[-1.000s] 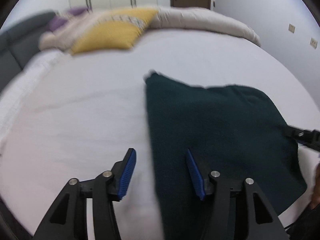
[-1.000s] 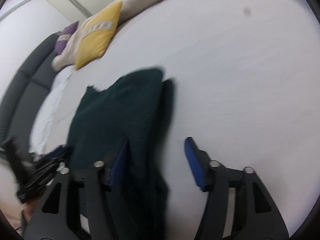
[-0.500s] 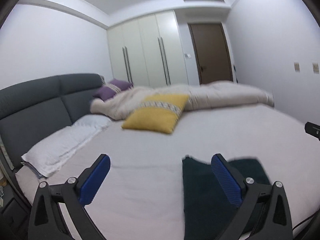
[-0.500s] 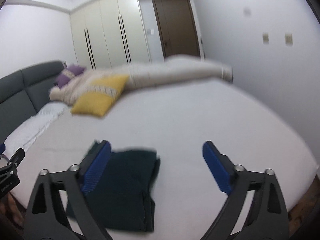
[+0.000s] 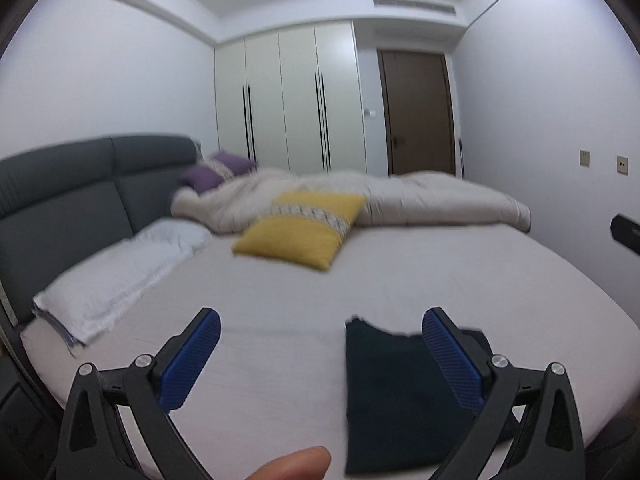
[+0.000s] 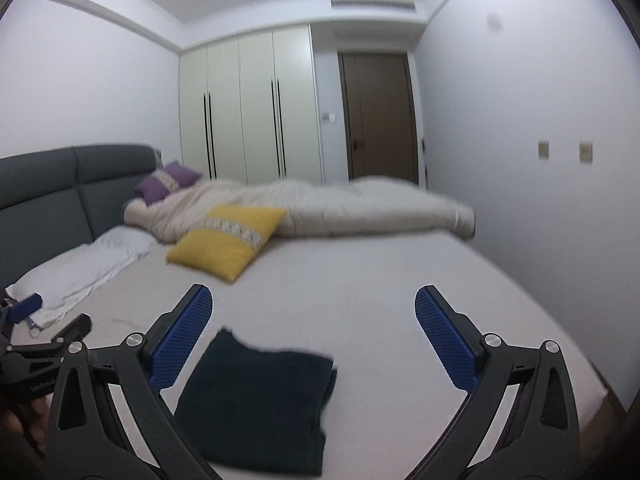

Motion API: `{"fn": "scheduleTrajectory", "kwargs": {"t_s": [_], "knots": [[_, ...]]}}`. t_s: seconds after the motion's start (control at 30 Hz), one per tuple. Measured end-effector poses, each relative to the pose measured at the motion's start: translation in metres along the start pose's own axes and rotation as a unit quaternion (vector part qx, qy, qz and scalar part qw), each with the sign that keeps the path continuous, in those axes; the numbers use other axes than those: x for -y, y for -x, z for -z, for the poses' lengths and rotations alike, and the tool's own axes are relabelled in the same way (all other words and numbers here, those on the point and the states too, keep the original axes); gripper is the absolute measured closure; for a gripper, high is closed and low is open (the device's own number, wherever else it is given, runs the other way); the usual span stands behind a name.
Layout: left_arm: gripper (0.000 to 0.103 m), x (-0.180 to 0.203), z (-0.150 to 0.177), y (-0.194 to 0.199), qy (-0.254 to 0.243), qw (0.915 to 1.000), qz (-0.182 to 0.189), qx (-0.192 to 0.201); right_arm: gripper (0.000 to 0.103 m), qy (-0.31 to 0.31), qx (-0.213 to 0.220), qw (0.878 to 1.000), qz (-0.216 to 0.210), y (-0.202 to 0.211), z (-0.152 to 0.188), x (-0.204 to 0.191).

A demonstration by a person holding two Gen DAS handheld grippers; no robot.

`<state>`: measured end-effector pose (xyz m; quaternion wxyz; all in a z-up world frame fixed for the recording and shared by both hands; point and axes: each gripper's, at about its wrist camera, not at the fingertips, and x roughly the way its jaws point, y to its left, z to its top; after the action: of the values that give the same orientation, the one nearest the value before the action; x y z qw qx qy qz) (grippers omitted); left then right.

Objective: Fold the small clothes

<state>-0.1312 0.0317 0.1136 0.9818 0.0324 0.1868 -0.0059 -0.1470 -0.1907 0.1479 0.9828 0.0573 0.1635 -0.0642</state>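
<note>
While wide white-sheeted bed [image 6: 360,280] fills view, folded dark green knit garment [image 6: 260,396] lies flat on near edge; left gripper [image 5: 320,354] and right gripper [image 6: 312,332] both gape wide, empty, jaws just opened, above garment.

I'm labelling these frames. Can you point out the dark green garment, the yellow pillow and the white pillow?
dark green garment [image 6: 260,400]: right wrist view, middle of folded cloth.
yellow pillow [image 5: 300,236]: left wrist view, lower yellow panel.
white pillow [image 5: 120,272]: left wrist view, its middle.
</note>
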Motion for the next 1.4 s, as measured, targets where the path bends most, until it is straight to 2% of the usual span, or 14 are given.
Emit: {"fn": "scheduleTrajectory", "kwargs": {"t_s": [0.1, 0.23, 0.4, 0.63, 0.8, 0.93, 1.4], "knots": [[0.000, 0.005, 0.011, -0.016, 0.002, 0.9983, -0.008, -0.058, 0.000, -0.013, -0.058, 0.998, 0.020, -0.021, 0.016, 0.002], [0.000, 0.007, 0.041, -0.047, 0.019, 0.9903, 0.019, -0.136, 0.000, -0.042, -0.133, 0.989, 0.039, -0.054, 0.044, 0.009], [0.000, 0.009, 0.073, -0.073, 0.017, 0.9841, 0.007, -0.176, 0.000, -0.031, -0.169, 0.984, 0.057, -0.080, 0.082, 0.008], [0.000, 0.013, 0.103, -0.092, 0.012, 0.9767, 0.012, -0.214, 0.000, -0.022, -0.214, 0.975, 0.060, -0.135, 0.135, 0.004], [0.000, 0.017, 0.114, -0.096, 0.008, 0.9737, 0.018, -0.227, 0.000, -0.004, -0.235, 0.970, 0.056, -0.152, 0.160, -0.005], [0.000, 0.017, 0.116, -0.095, 0.009, 0.9734, 0.022, -0.228, 0.000, 0.007, -0.242, 0.969, 0.050, -0.155, 0.166, -0.010], [0.000, 0.015, 0.116, -0.094, 0.012, 0.9720, 0.023, -0.233, 0.000, 0.018, -0.254, 0.966, 0.045, -0.145, 0.158, -0.020]]}}
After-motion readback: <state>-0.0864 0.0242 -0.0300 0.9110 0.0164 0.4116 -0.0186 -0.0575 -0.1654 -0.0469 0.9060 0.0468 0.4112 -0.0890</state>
